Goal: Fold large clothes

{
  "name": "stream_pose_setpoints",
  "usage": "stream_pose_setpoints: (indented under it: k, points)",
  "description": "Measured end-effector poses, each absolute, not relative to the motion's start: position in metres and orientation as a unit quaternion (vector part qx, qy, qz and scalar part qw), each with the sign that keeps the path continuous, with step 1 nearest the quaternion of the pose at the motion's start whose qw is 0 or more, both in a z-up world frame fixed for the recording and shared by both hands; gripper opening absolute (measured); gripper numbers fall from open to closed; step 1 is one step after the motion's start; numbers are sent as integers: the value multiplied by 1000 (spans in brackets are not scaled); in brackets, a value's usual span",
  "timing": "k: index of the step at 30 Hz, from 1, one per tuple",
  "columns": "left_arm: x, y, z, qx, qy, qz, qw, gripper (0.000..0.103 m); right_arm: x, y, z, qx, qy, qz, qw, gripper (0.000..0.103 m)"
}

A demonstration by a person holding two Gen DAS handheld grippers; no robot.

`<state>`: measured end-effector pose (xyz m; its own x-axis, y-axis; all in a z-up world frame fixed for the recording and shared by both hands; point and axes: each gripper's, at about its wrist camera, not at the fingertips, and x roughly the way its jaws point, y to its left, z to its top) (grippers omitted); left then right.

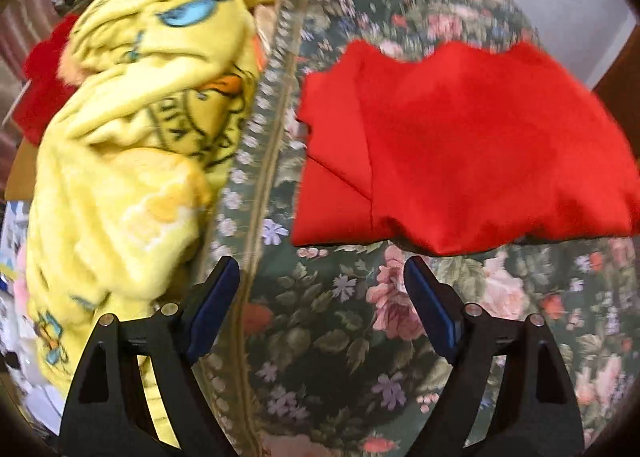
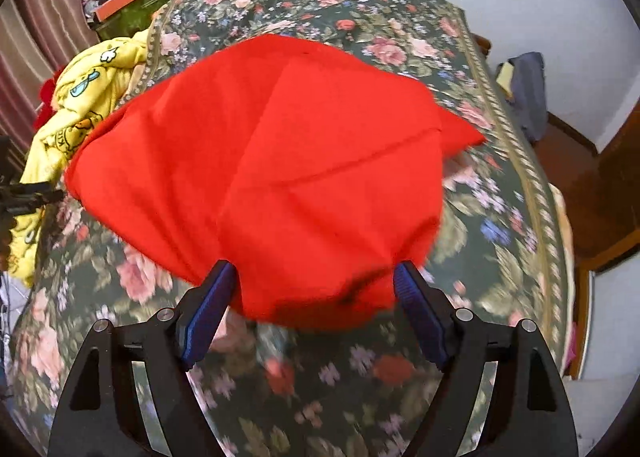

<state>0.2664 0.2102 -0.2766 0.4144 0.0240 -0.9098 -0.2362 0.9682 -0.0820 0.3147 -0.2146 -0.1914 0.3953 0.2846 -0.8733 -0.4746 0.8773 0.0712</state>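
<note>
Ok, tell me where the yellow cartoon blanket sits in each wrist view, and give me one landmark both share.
Left wrist: yellow cartoon blanket fills the left side, beside the bedspread's border.
Right wrist: it lies bunched at the left edge, smaller.
Shared landmark: the red garment on the floral bedspread.

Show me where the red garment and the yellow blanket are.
red garment (image 2: 280, 161): right wrist view, middle of its top layer.
yellow blanket (image 1: 132, 161): left wrist view, middle of the bunched fleece.
</note>
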Motion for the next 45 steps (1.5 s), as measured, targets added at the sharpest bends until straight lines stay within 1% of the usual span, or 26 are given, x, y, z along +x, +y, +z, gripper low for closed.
stream_pose_setpoints:
  k: [4,6,9,11,12,13,14,16,17,18,19,20,22,25,29,32,33,34,36,37,42,45]
  points:
    - [266,224,-263,-161,513,60,841,68,313,-238,-182,-42,480,221,848,79]
    - [275,225,-264,-178,510,56,840,68,318,-249,-180,-7,478,214,852,79]
    - [296,222,-272,-191,514,48,835,62,328,-258,-185,40,491,212,844,79]
    - [310,222,-282,-202,521,48,828,61,331,-259,-191,61,500,215,837,71]
    - [316,221,-287,-207,524,52,825,55,332,-259,-194,70,504,217,833,68]
    - [323,220,-294,-209,530,58,820,41,334,-259,-198,82,510,220,827,62]
    - [326,220,-298,-209,534,62,817,34,334,-258,-200,93,513,228,822,54]
    - [332,214,-303,-195,538,77,817,14,336,-251,-204,103,519,237,815,48]
    - [332,211,-303,-183,536,83,820,10,334,-248,-203,98,513,238,819,45]
    - [331,208,-300,-171,532,87,824,7,333,-246,-201,90,507,240,823,40]
    - [329,204,-294,-156,525,92,832,6,332,-242,-200,76,504,242,826,26]
    - [324,200,-286,-139,514,97,841,5,332,-241,-198,70,502,246,826,18]
    - [313,196,-268,-113,491,105,857,4,331,-242,-197,64,498,249,828,14]
    - [291,203,-247,-113,468,109,869,4,330,-246,-197,60,498,249,829,12]
    - [278,212,-258,-132,486,97,858,5,332,-251,-204,66,504,239,827,12]
    - [276,215,-282,-139,514,106,840,11,331,-253,-207,71,506,234,827,12]
    - [275,217,-290,-145,520,111,834,18,330,-253,-207,67,507,232,827,13]
    - [274,217,-294,-146,523,116,832,28,329,-253,-205,63,506,229,829,14]
    - [271,218,-294,-136,519,131,834,36,324,-252,-199,42,504,219,835,16]
    - [270,217,-291,-127,517,133,836,37,322,-251,-196,31,500,215,839,18]
    - [271,209,-264,-64,501,137,852,37,313,-246,-166,-32,463,195,864,19]
    - [279,207,-246,-39,485,133,864,38,318,-243,-148,-40,435,189,879,21]
